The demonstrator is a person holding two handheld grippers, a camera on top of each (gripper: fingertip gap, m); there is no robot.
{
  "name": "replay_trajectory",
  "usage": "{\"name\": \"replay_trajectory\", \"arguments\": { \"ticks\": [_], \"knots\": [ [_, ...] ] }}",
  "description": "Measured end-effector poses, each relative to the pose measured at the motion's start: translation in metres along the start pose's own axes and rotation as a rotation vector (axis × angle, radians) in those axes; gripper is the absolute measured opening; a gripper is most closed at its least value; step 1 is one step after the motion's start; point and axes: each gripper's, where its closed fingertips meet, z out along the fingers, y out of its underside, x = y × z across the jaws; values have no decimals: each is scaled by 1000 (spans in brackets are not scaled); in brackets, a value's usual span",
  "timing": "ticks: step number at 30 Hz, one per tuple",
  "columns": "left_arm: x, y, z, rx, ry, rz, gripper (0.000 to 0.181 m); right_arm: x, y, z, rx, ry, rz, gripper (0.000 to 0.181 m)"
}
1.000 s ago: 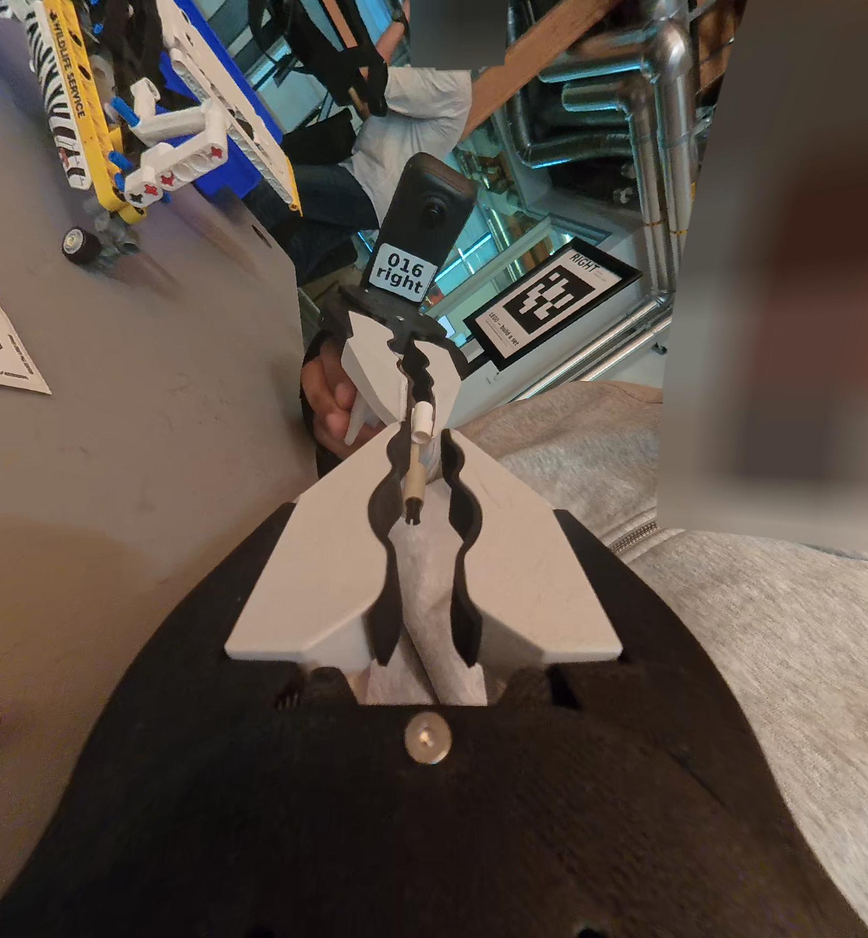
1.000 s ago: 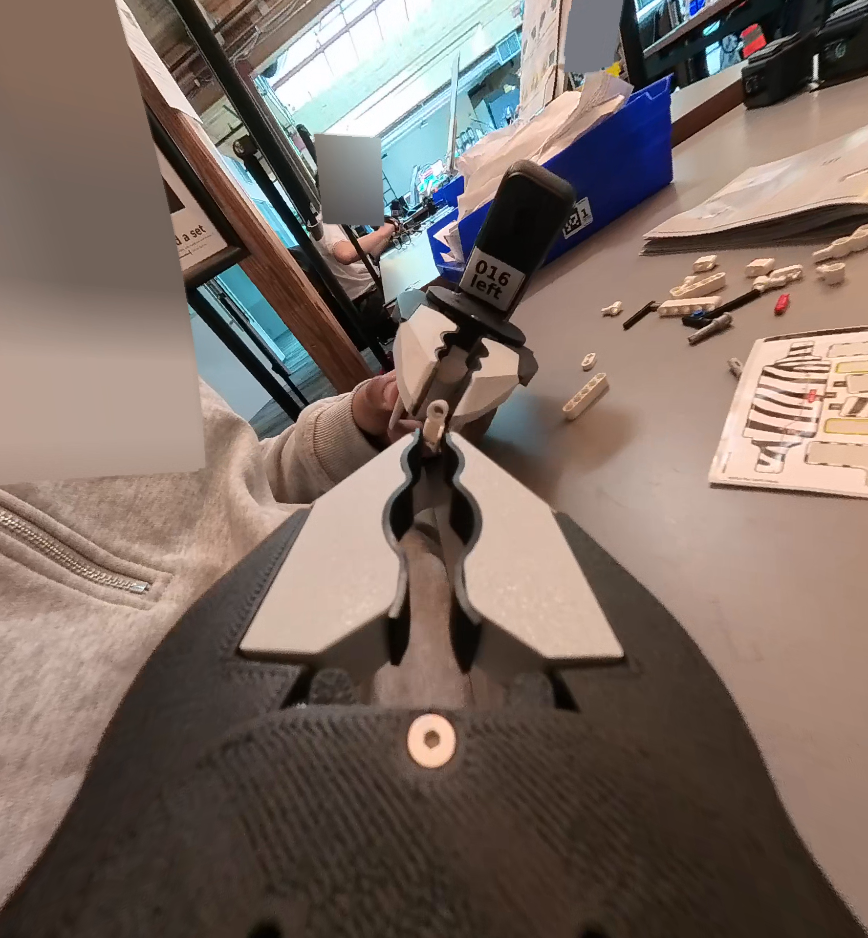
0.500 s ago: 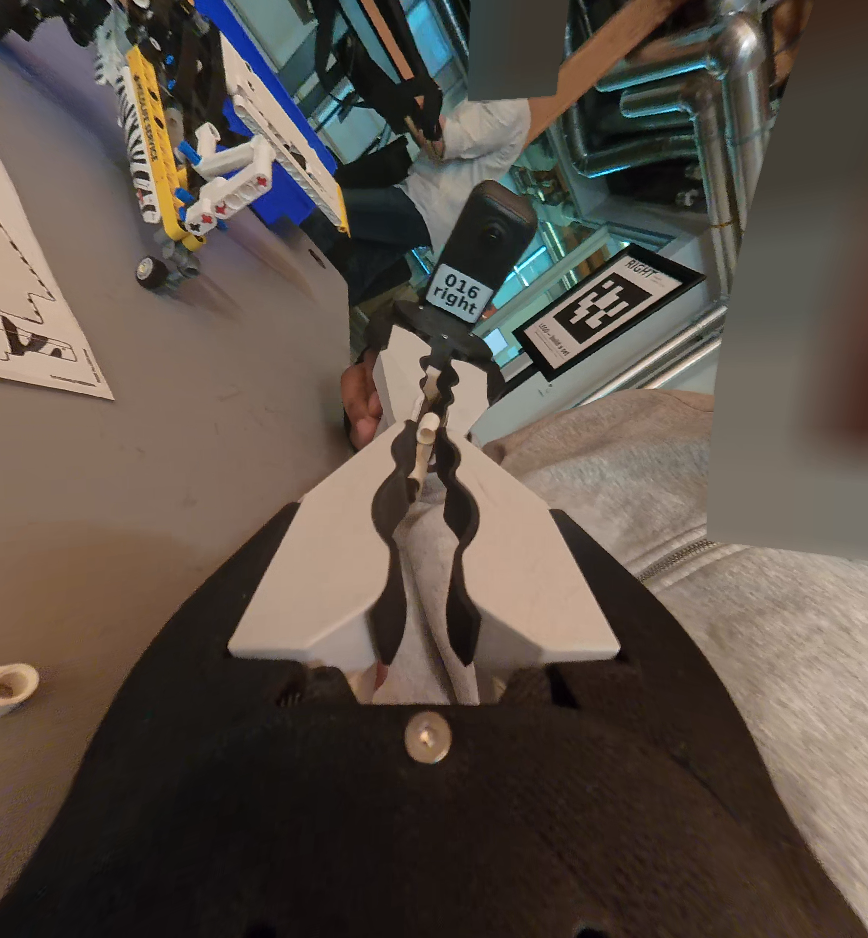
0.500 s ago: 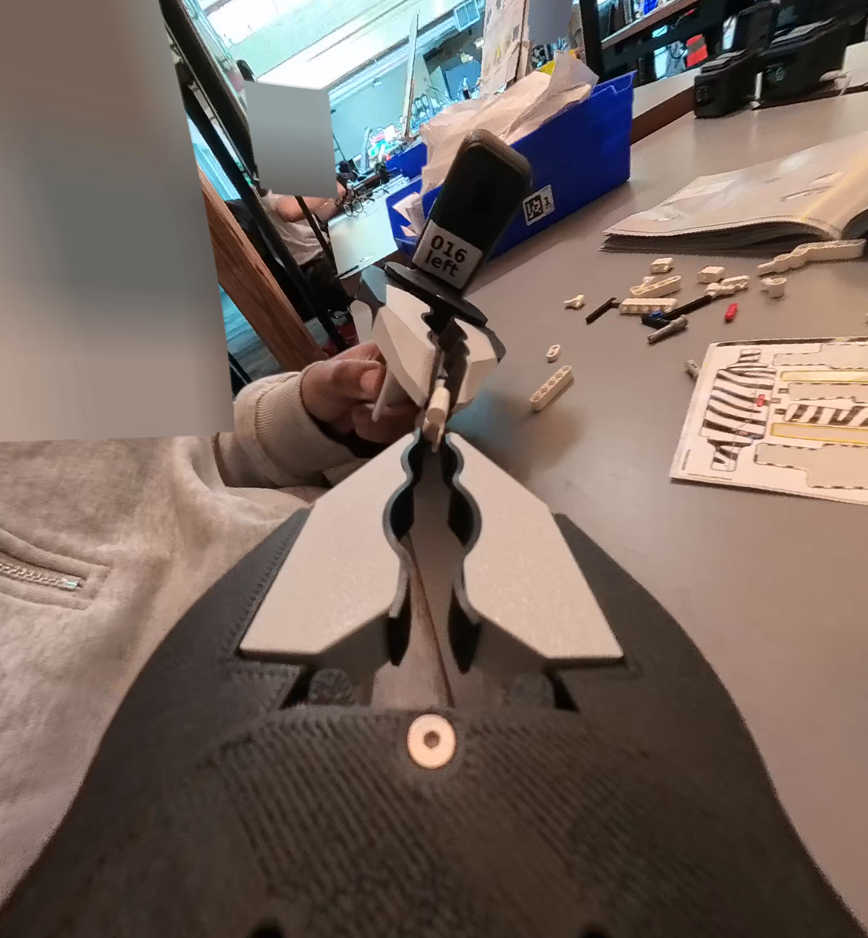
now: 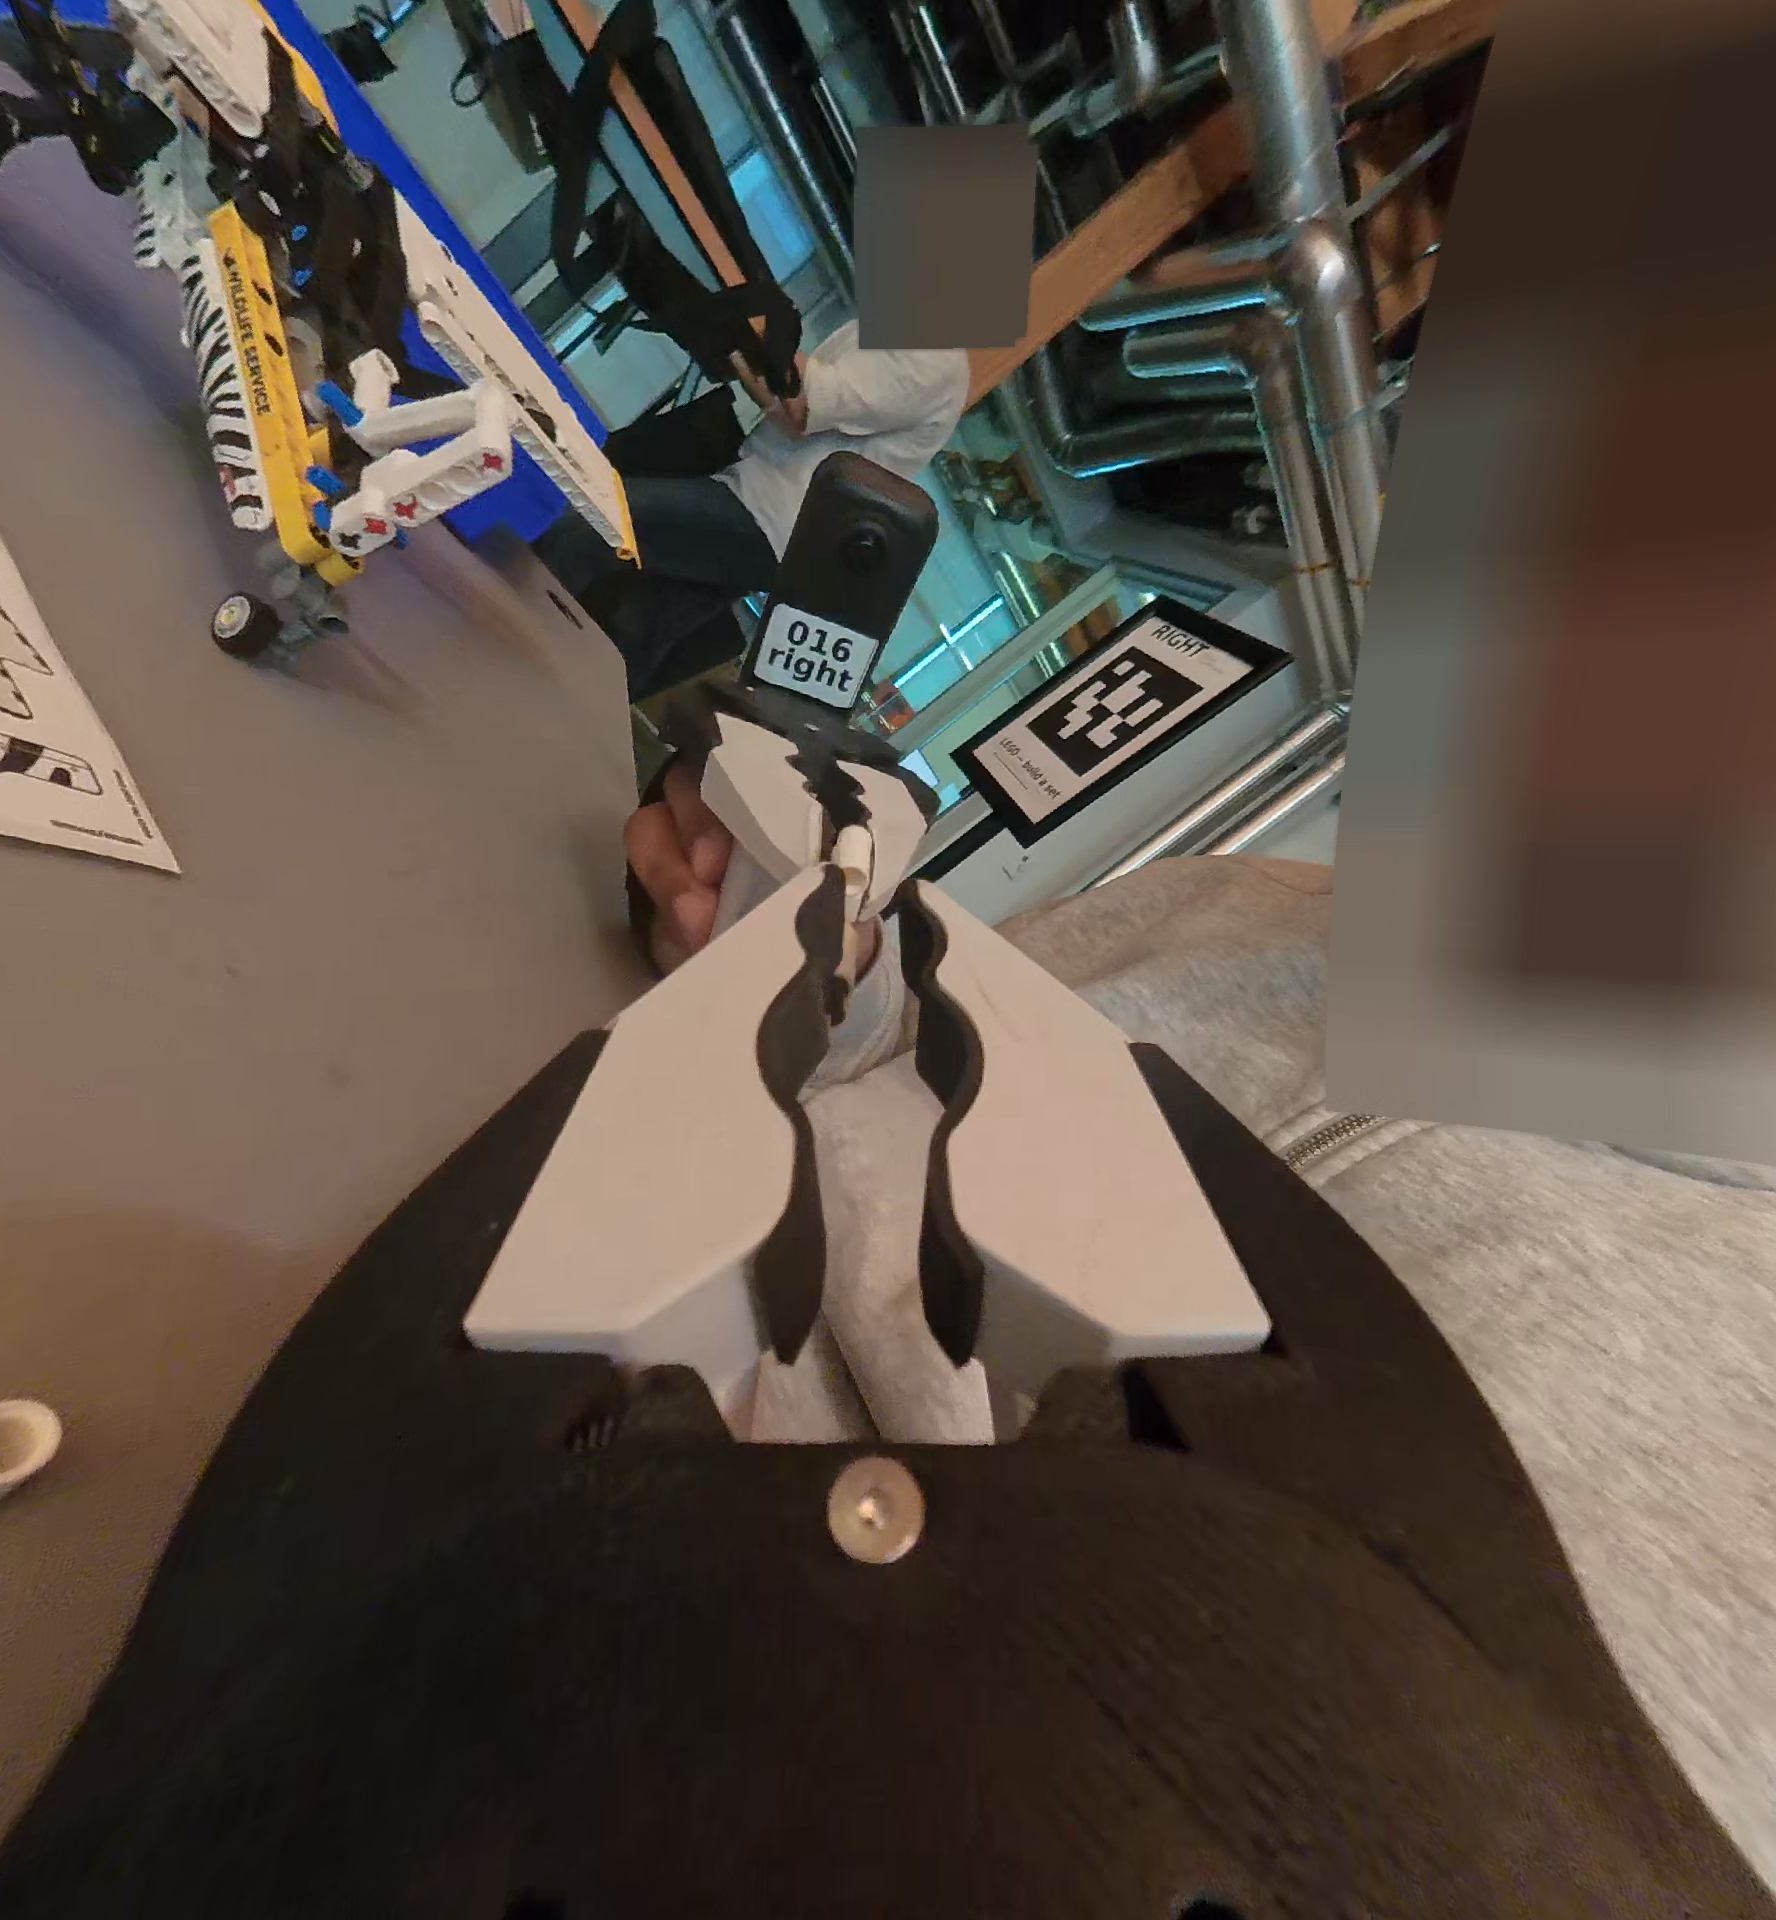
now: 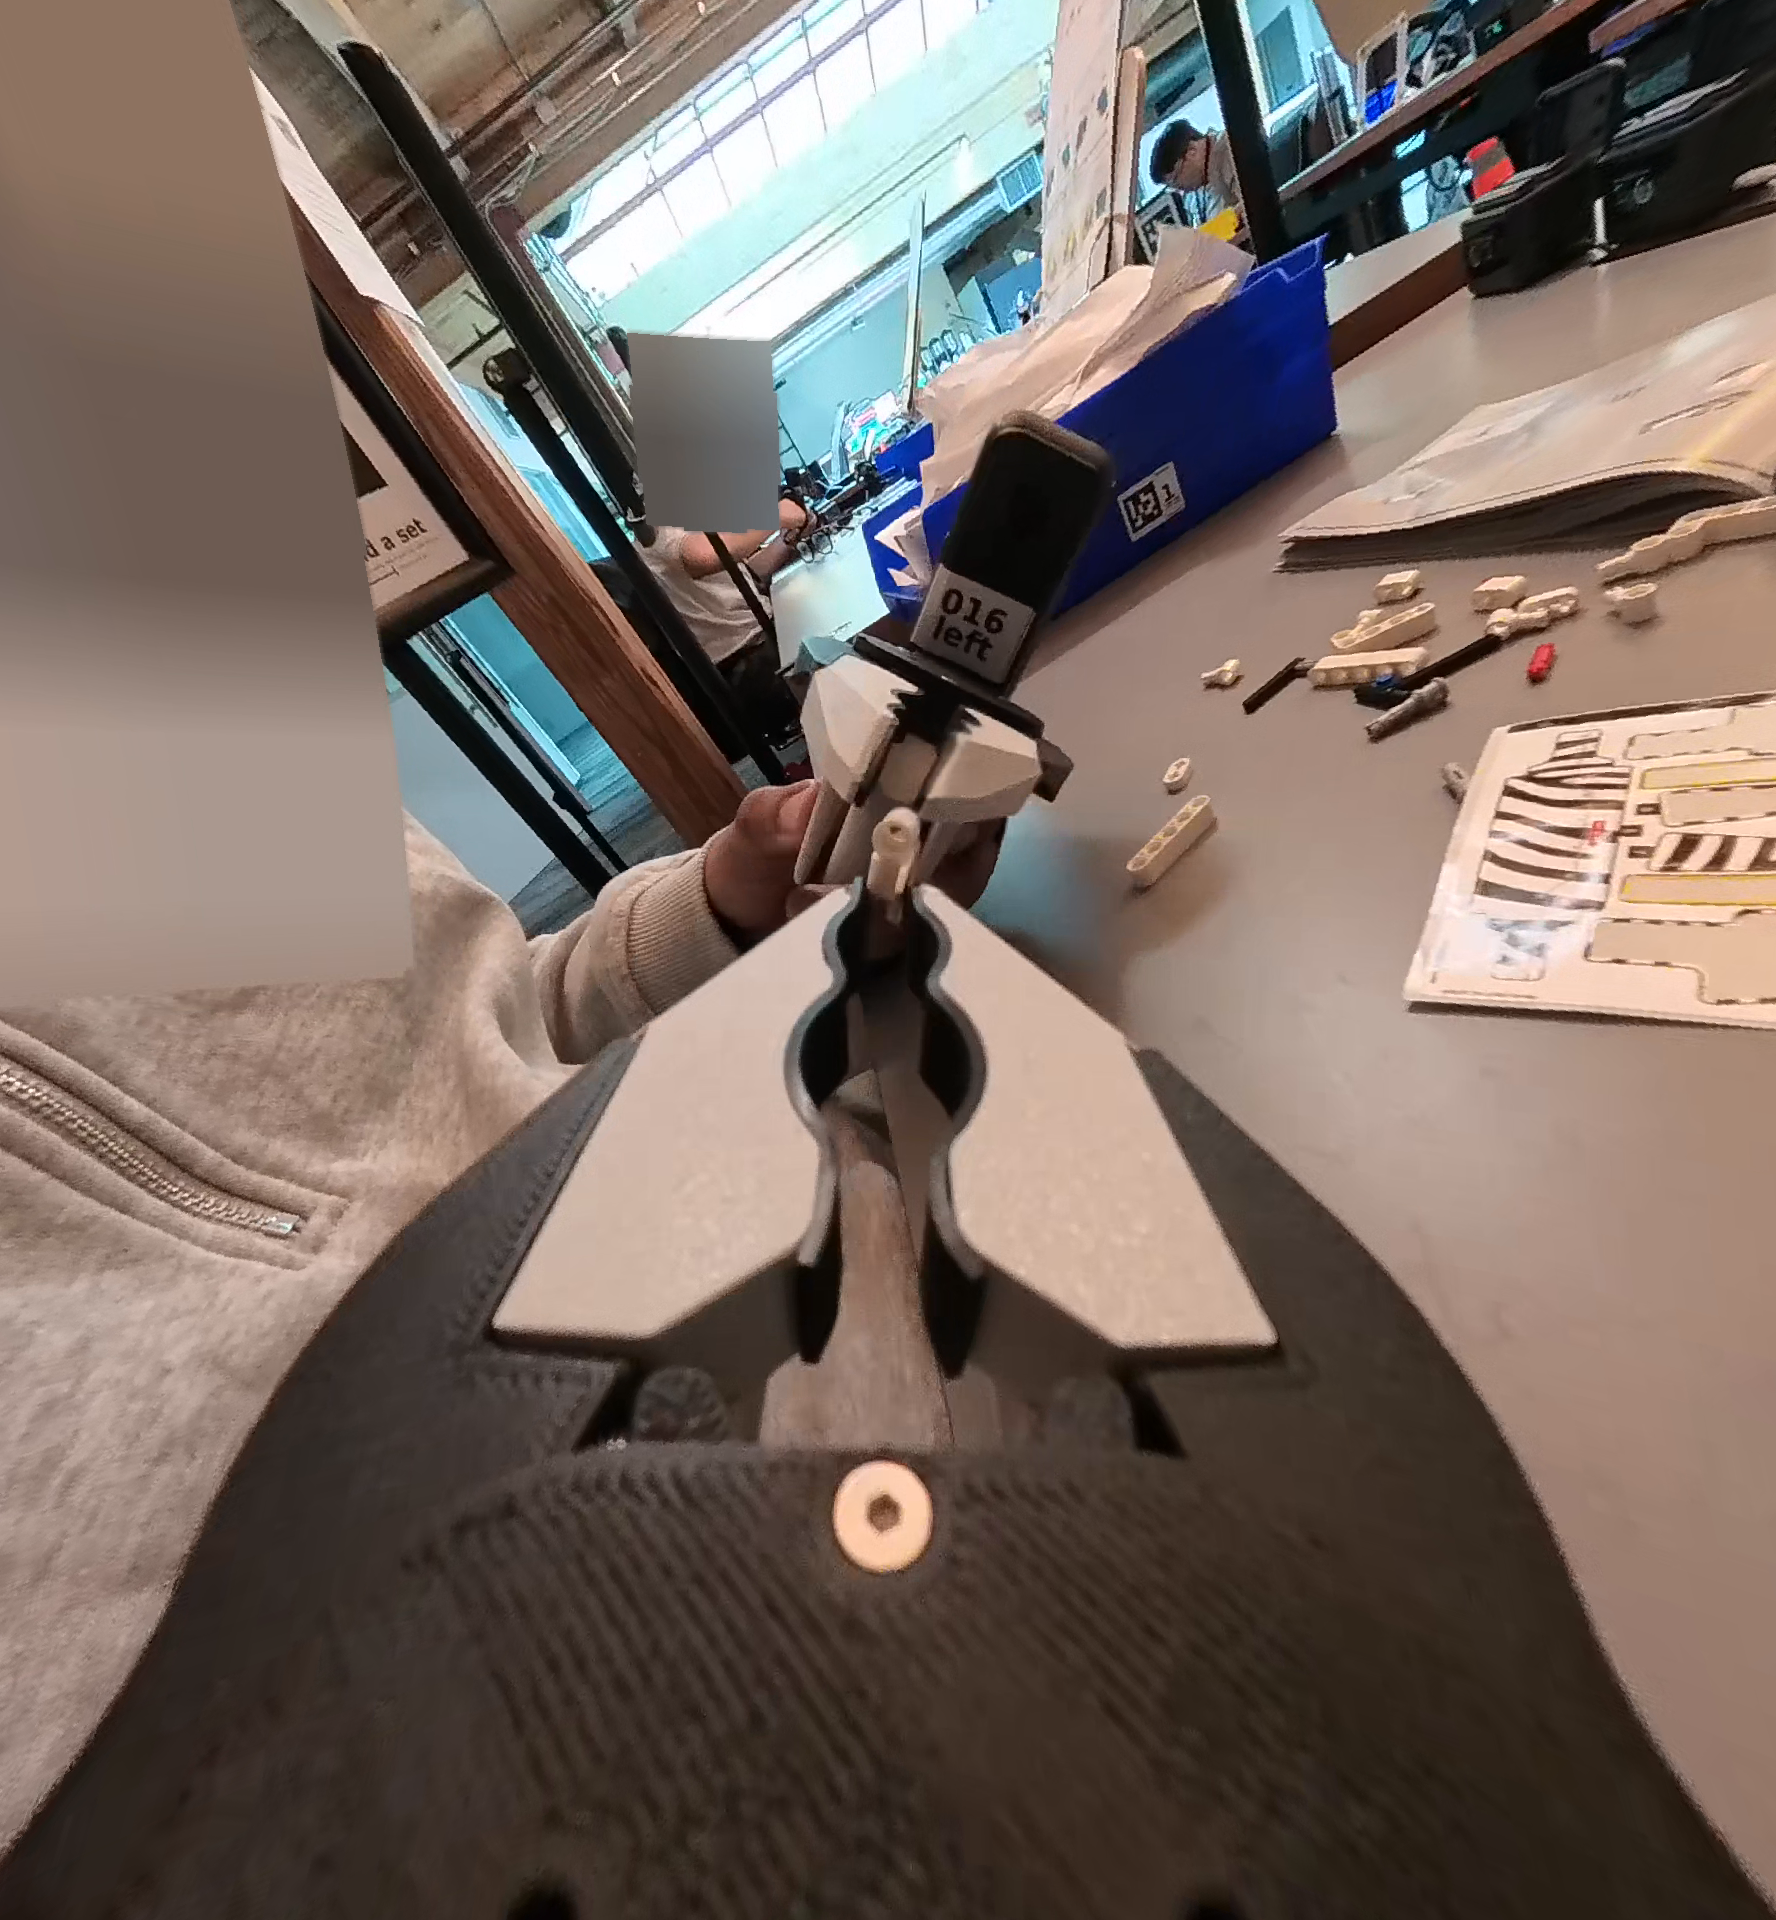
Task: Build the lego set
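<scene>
Comparing with one second earlier, we saw that the small white peg [image 5: 851, 868] no longer reached deep between the fingers of the left gripper [image 5: 863, 904]; it sat only at their tips, in the centre of the frame. The right gripper [image 6: 879, 899] was clenched on this peg. For the left one we could not tell whether it pinched the peg or only touched it. We judged that the peg was passing to the right gripper, before going to the half-built model [image 5: 271, 416] at the upper left on the table [image 5: 344, 987]. White labels with print sat on both camera housings, and a placard [image 5: 1112, 717] with a square code stood at the centre right.
</scene>
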Motion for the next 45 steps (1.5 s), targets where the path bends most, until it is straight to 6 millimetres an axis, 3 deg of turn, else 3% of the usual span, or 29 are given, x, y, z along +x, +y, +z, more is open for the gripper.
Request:
{"name": "replay_trajectory", "arguments": {
  "ticks": [6, 17, 23, 45],
  "knots": [
    [-1, 6, 3, -35, -17, 12, 7, 0, 8, 5, -53, 22, -36, 4],
    [-5, 4, 3, -27, -38, 10, 13, 0, 5, 2, -30, 6, -10, 4],
    [-7, 9, 5, -59, -60, 26, 6, 0, 5, 2, -30, 0, -3, 4],
    [-7, 17, 9, -107, -79, 37, 6, 1, 1, -3, 0, -61, 103, 4]
  ]
}}
